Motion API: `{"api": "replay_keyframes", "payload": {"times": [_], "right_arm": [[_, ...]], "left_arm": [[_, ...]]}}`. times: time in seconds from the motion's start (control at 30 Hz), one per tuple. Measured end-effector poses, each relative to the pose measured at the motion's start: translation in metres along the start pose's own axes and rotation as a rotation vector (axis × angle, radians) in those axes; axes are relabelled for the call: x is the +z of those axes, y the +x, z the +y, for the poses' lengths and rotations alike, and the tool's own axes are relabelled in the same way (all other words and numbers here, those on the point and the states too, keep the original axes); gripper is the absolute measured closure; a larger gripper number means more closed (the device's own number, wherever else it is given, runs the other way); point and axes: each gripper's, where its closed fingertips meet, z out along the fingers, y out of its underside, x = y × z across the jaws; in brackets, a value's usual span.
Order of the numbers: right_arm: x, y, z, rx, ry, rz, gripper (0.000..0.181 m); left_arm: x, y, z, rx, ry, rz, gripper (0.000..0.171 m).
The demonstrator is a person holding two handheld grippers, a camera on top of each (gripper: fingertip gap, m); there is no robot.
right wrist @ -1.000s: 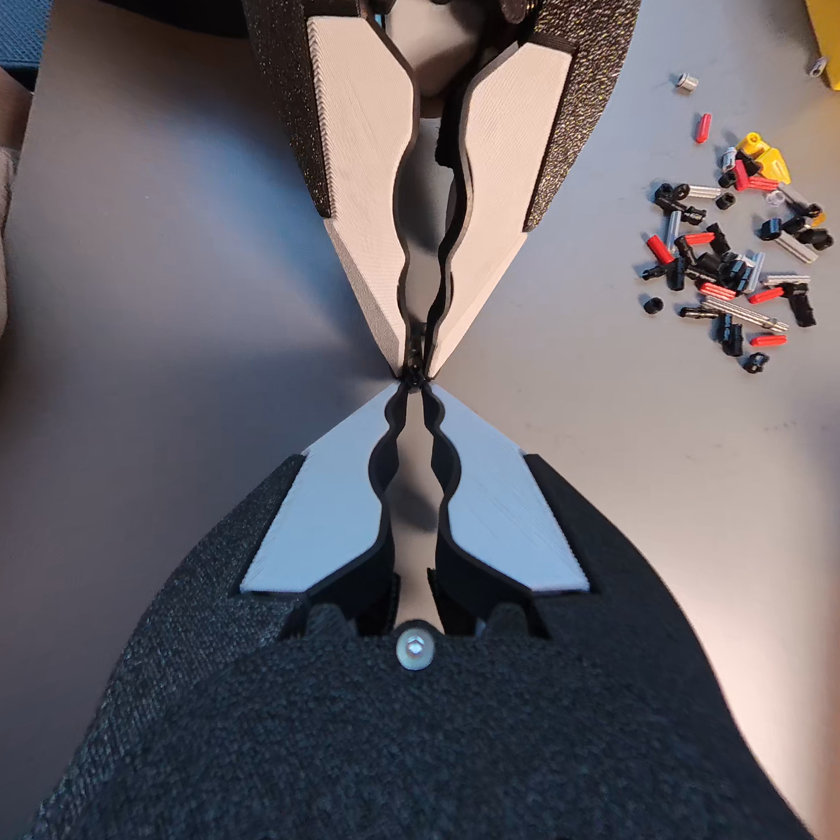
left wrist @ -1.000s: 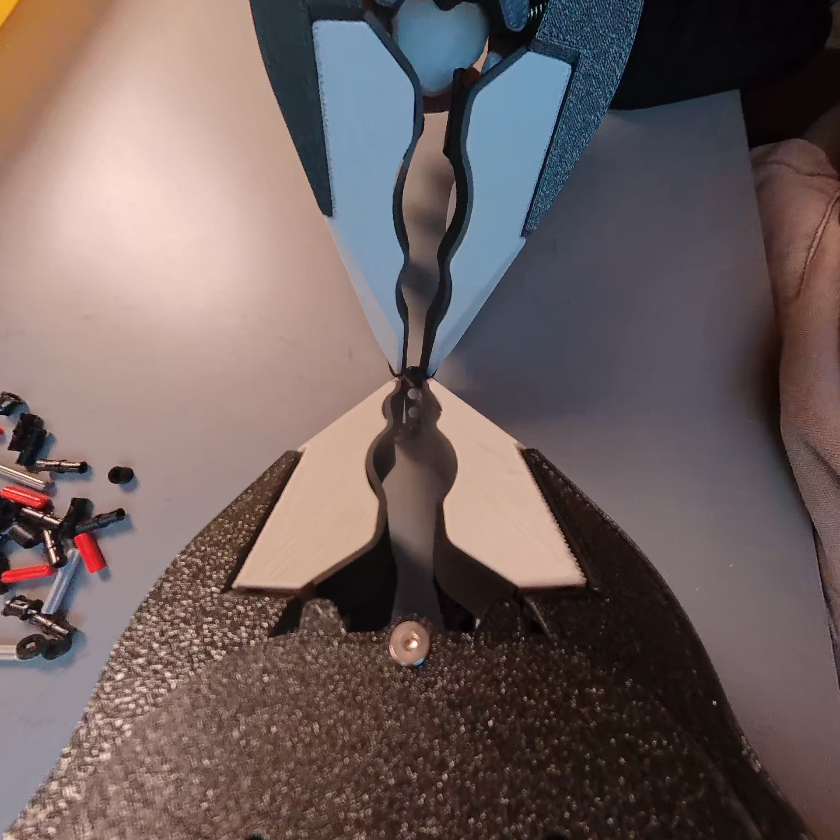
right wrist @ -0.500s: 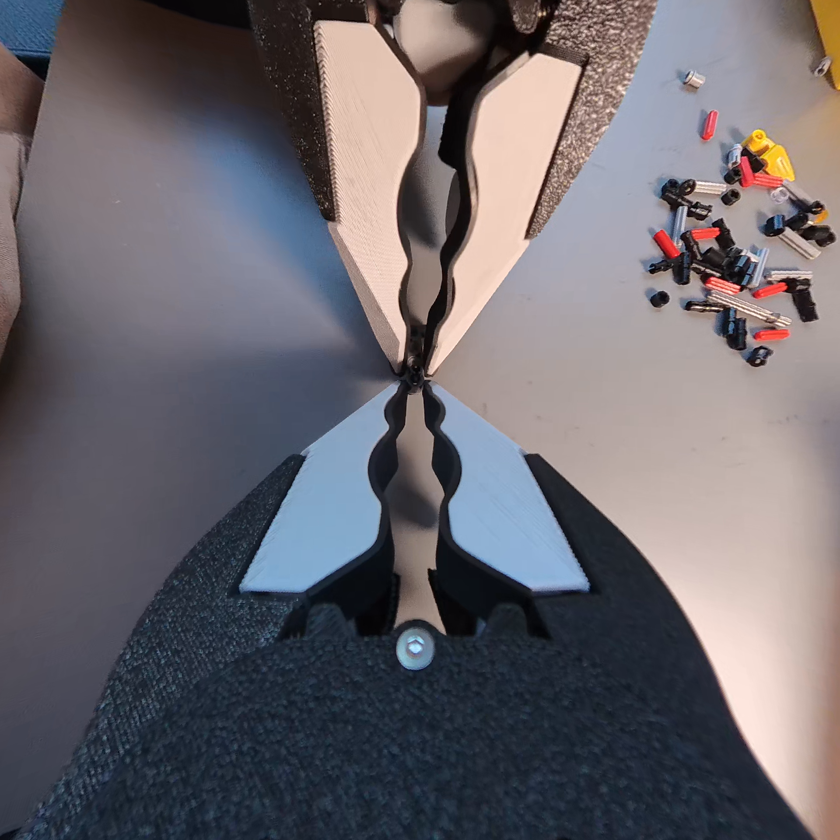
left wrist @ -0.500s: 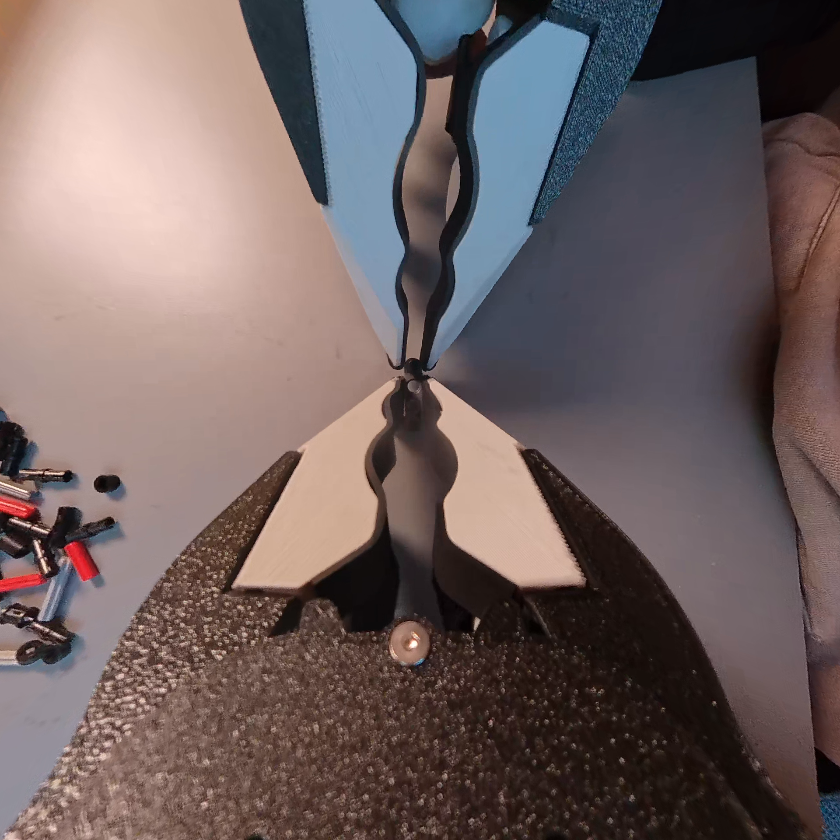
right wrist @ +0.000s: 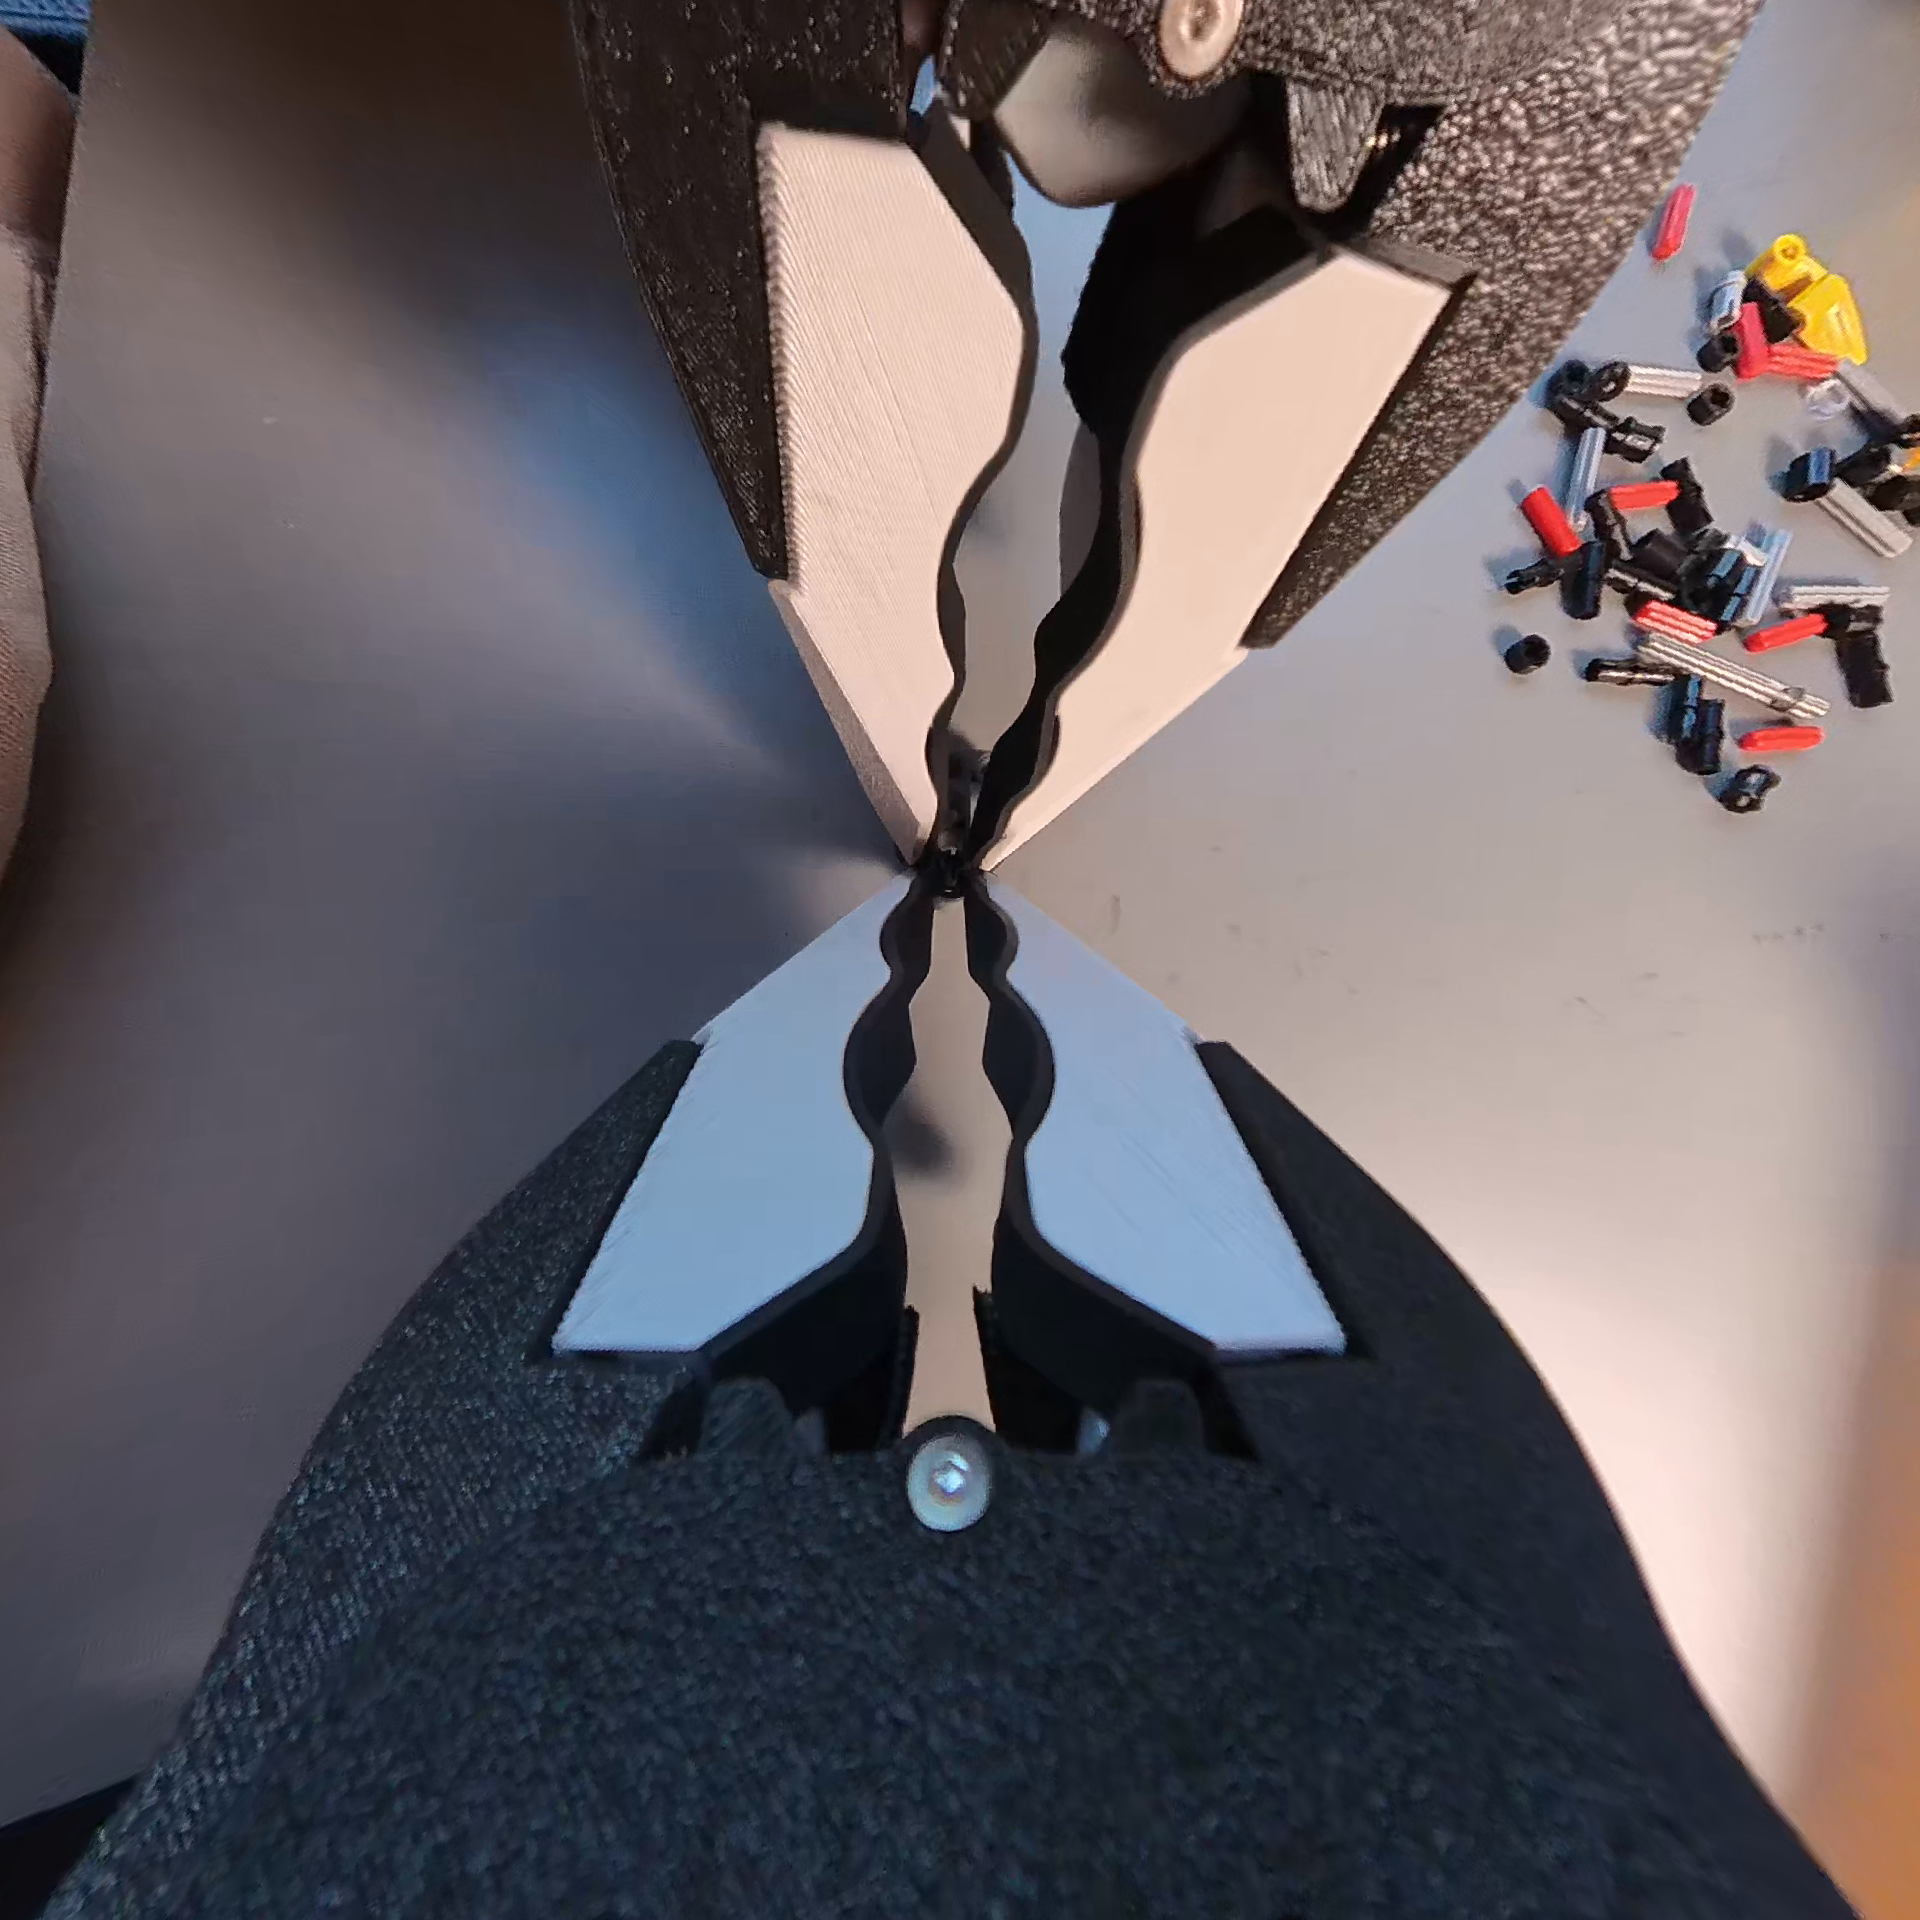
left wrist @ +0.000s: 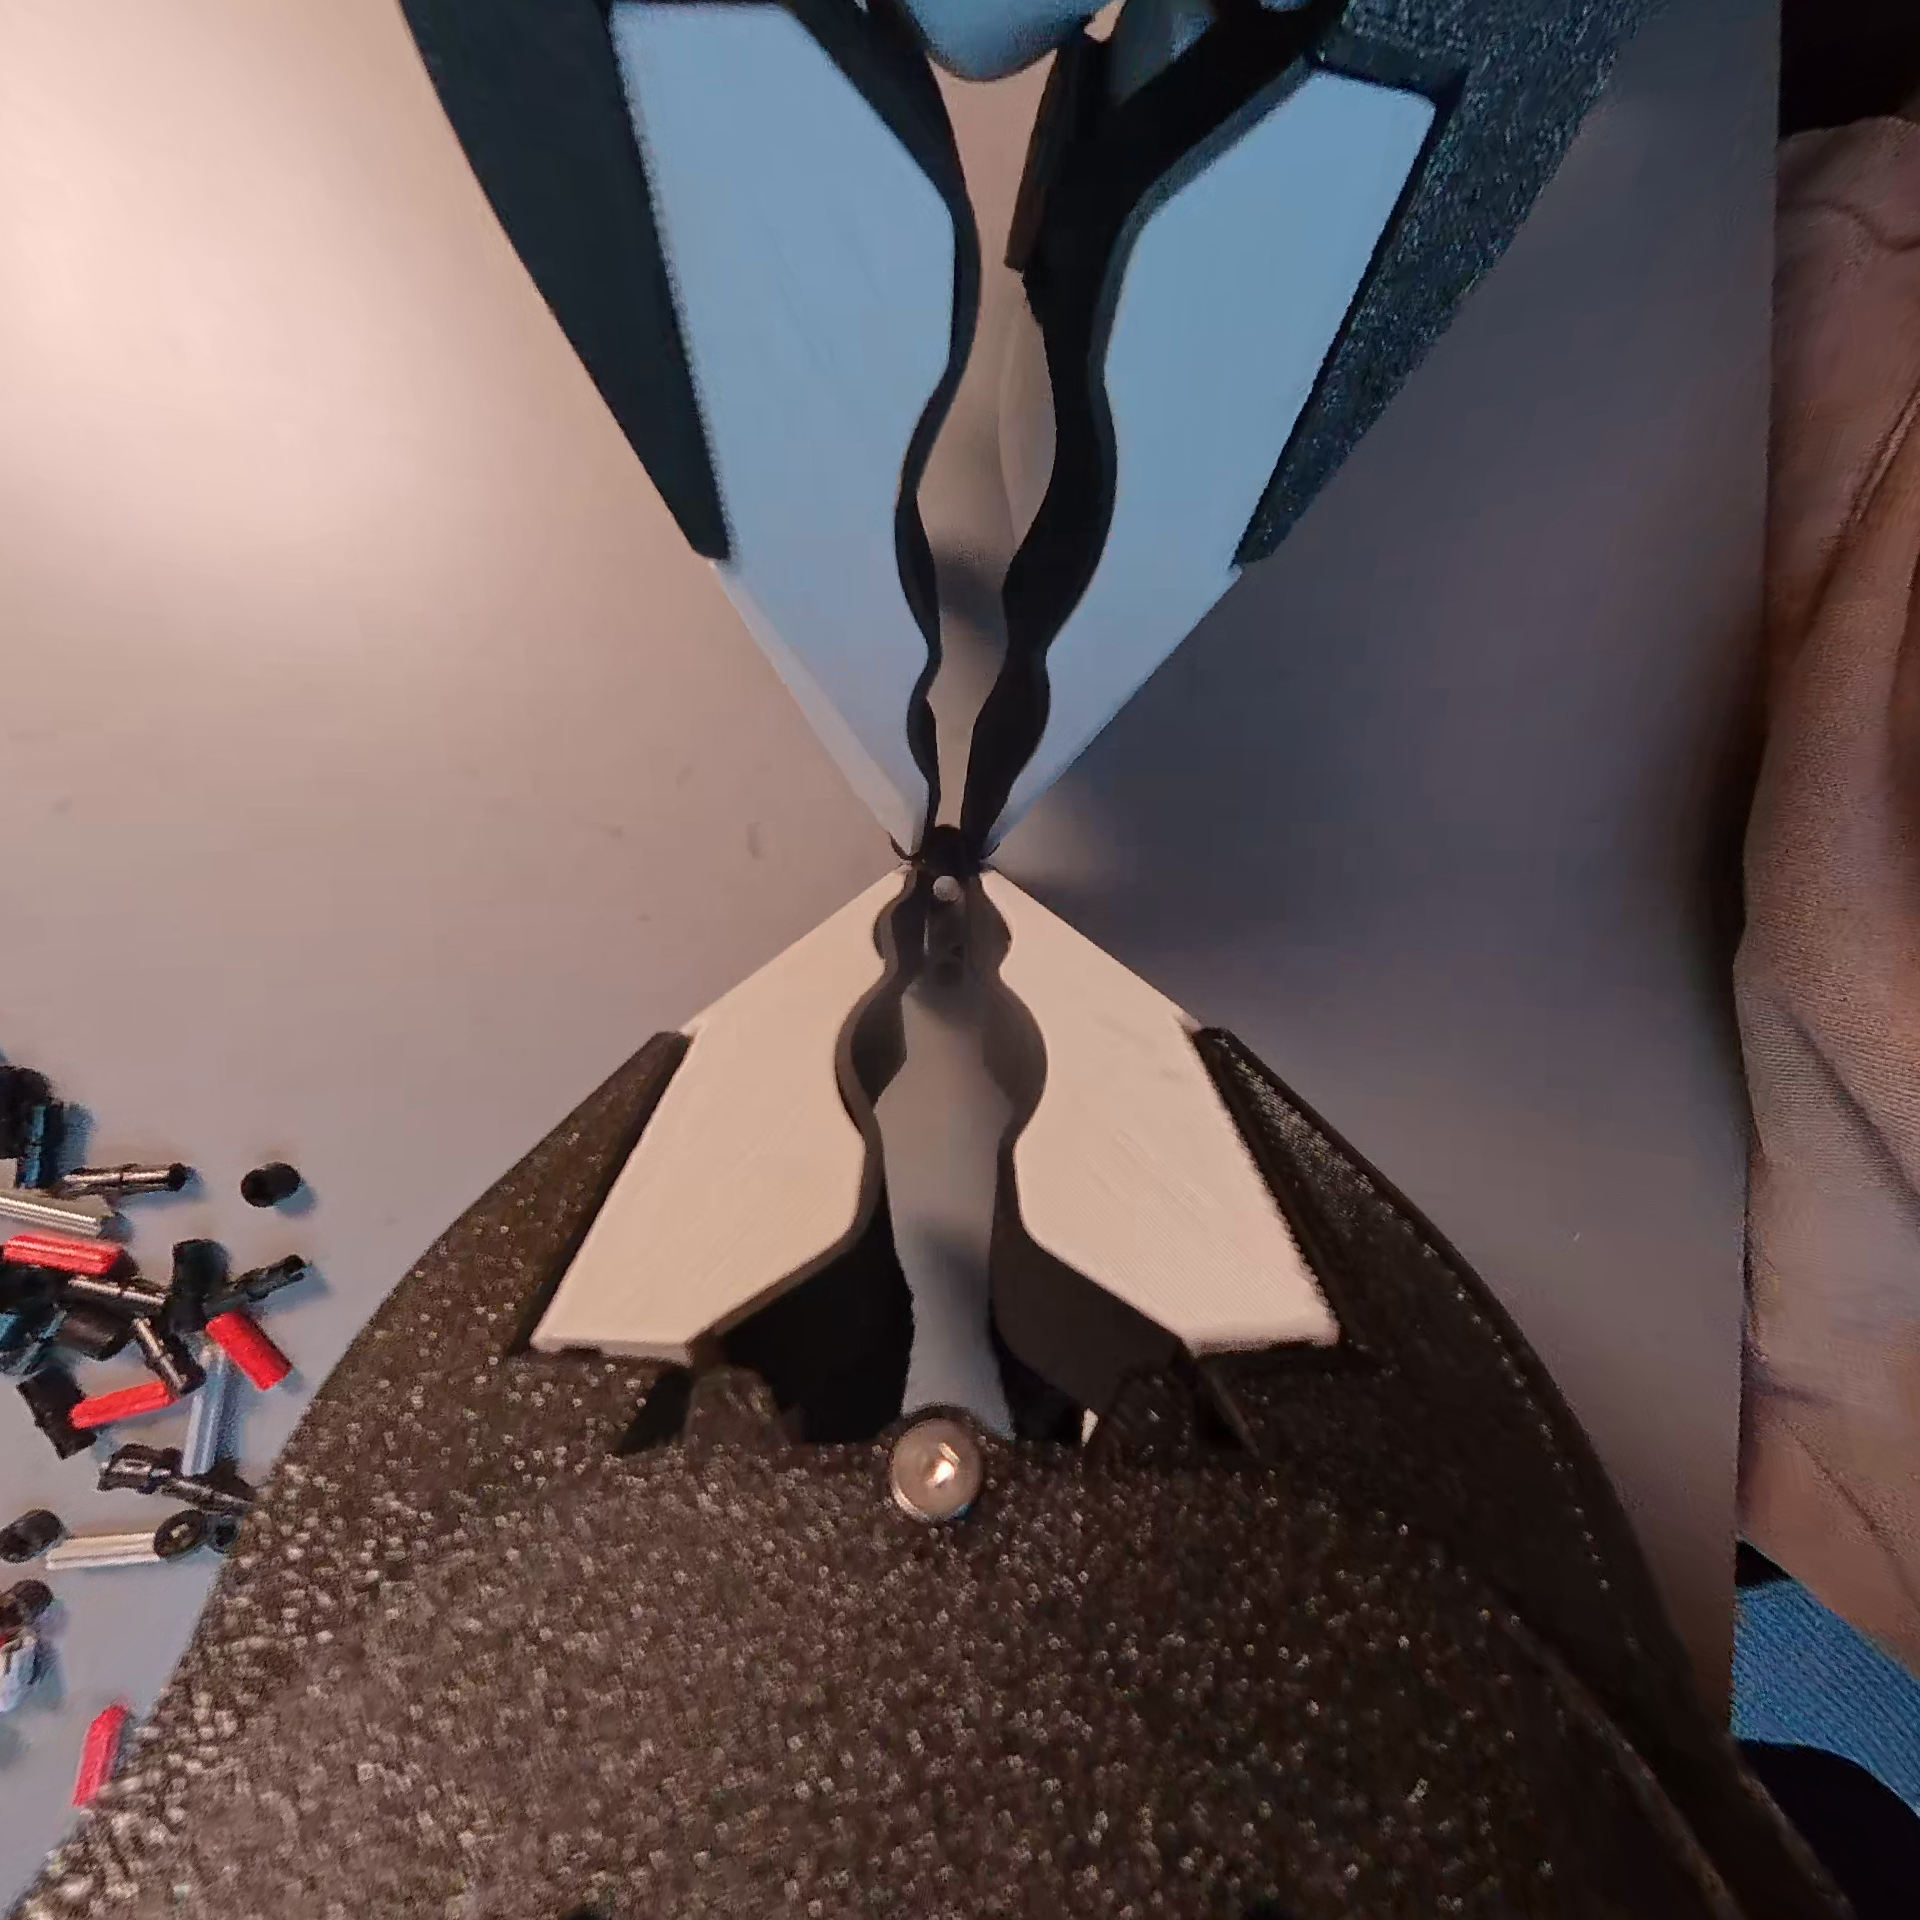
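Closer now than a second ago, the two grippers meet tip to tip above the grey table [left wrist: 416, 623].
Left gripper [left wrist: 943, 902] has its jaws nearly closed on a small black connector piece [left wrist: 943, 930] with a pale pin end; right gripper [right wrist: 951, 896] pinches the same black part at its tips. Loose red, black and grey building pins [right wrist: 1704, 561] lie well apart, beside a yellow piece [right wrist: 1813, 301]; beige cloth [left wrist: 1849, 831] borders the table.
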Motion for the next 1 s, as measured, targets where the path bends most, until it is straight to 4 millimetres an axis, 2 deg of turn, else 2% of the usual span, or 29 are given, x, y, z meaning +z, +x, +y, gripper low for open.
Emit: {"api": "replay_keyframes", "payload": {"times": [0.2,0.37,0.47,0.63,0.83,1.0], "right_arm": [[0.004,-0.002,0.005,0.068,0.047,-0.012,0.180],[0.004,-0.002,0.006,-0.003,-0.008,0.068,0.179],[0.004,-0.001,0.007,0.006,-0.032,0.053,0.178],[0.002,0.000,0.007,0.149,0.071,-0.010,0.177],[-0.014,0.001,-0.006,0.149,0.221,0.020,0.170],[-0.005,-0.005,-0.007,0.119,0.211,0.005,0.178]], "left_arm": [[0.006,-0.001,-0.001,-0.018,-0.041,0.048,0.166],[0.006,-0.001,0.000,-0.010,-0.071,0.042,0.166],[0.006,-0.001,0.000,-0.043,-0.065,0.064,0.165],[0.005,0.000,-0.003,-0.111,0.083,0.078,0.165],[0.000,0.004,-0.003,-0.172,0.257,0.056,0.165],[0.003,0.007,-0.002,-0.149,0.245,0.038,0.165]]}}
